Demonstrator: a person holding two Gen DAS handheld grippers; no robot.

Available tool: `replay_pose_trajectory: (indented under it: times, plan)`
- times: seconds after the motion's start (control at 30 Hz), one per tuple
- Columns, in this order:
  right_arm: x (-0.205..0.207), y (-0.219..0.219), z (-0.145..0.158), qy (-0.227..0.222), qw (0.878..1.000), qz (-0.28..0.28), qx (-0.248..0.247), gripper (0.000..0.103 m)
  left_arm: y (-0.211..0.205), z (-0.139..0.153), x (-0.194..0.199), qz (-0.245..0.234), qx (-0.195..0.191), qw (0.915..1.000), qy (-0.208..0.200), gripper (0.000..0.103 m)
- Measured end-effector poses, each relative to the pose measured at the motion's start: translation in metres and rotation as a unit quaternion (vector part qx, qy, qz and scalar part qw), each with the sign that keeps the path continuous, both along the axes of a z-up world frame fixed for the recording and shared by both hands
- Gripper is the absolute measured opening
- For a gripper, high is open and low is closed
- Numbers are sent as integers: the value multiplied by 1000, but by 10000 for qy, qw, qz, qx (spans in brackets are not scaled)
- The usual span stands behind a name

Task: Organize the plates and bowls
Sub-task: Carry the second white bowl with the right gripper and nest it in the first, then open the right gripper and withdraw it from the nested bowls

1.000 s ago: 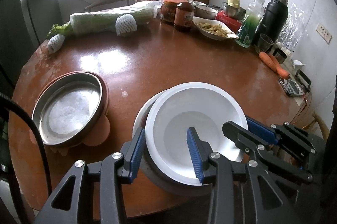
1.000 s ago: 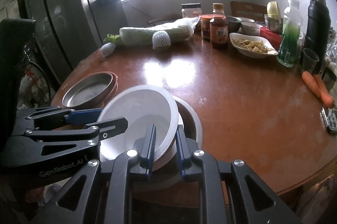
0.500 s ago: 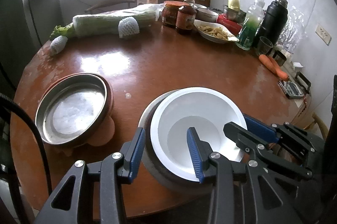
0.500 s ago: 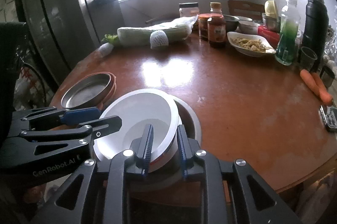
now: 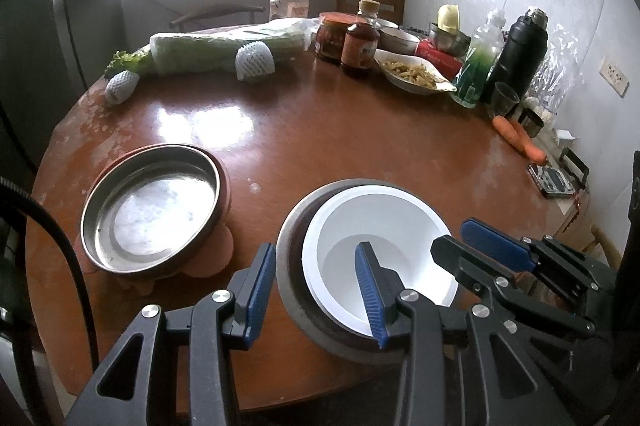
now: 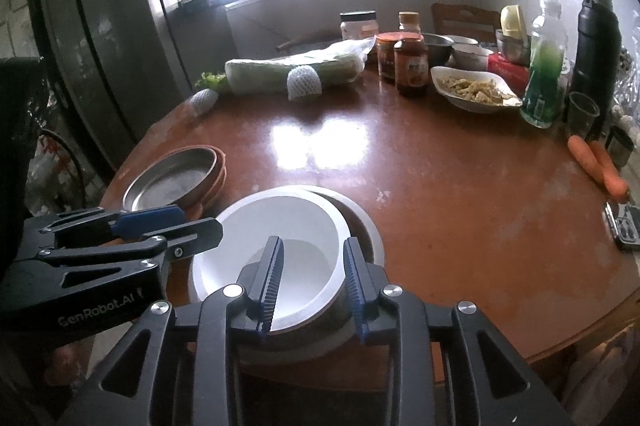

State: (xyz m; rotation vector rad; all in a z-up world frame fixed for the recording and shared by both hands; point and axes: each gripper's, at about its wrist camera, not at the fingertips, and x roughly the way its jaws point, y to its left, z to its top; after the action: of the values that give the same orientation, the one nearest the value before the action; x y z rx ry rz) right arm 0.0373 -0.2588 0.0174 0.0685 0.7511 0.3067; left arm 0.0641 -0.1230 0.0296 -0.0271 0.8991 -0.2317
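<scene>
Two bowls are nested: white bowl [image 5: 376,250] in metal bowl [image 5: 292,266]. Right hand-held gripper [image 6: 312,286], jaws just opening, is seen apart astride its rim; left hand-held gripper [image 5: 316,290] apart too. Person's fingers [image 6: 60,366] seen in right view only.

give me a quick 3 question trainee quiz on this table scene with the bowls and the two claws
1. True or false: the white bowl sits inside the metal bowl.
2. What lies under the steel pan? A) an orange-brown dish B) a towel C) bare table
3. Which claw straddles the white bowl's near wall with its pads off it?

Key
1. True.
2. A, the orange-brown dish.
3. The right claw: one finger inside, one outside, and the jaws have just been opening. The left claw straddles the metal bowl's rim instead.
</scene>
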Motion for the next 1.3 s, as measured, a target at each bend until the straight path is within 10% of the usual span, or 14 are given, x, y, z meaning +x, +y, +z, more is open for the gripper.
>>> replay_pose_trajectory:
  times: [1.3]
  plan:
    - [-8,-11,18,-184,9996,-193,-55,59,24,2,-9,193,-371,9991,66,51]
